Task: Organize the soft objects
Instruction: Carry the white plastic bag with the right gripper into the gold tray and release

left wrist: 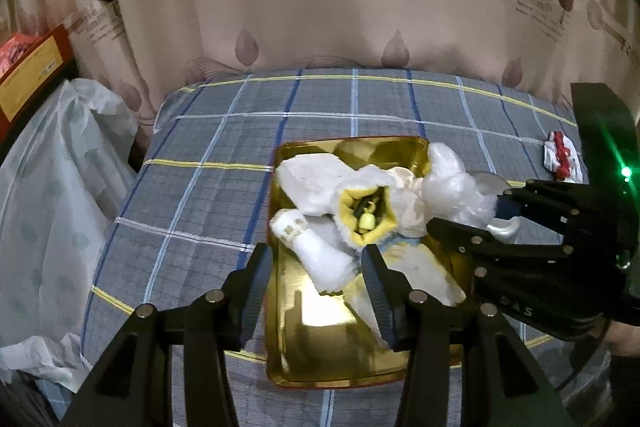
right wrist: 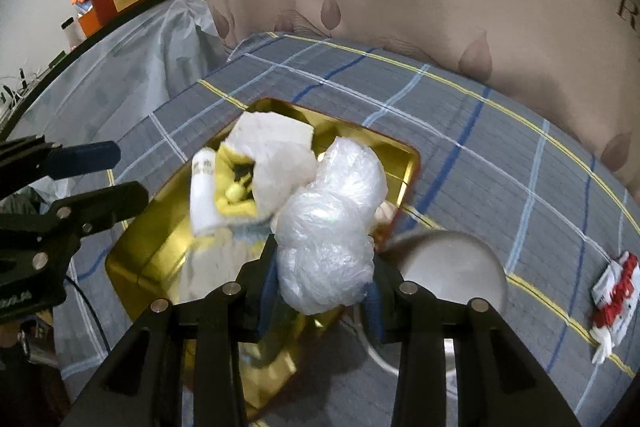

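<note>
**Crumpled plastic bag clamped over the gold tray**

Right tongs (right wrist: 324, 291) are clamped on a crumpled clear plastic bag (right wrist: 332, 223), held above the gold tray's (right wrist: 132, 259) near end. Inside the tray lie white cloths (left wrist: 320, 179), a rolled white sock (left wrist: 316, 251) and a yellow-lined pouch (left wrist: 366, 213). Left tongs (left wrist: 316, 291) stand apart over the tray, gripping nothing. Beyond, a red-and-white packet (right wrist: 612, 291) rests on the checked tabletop (left wrist: 192, 187).
</note>
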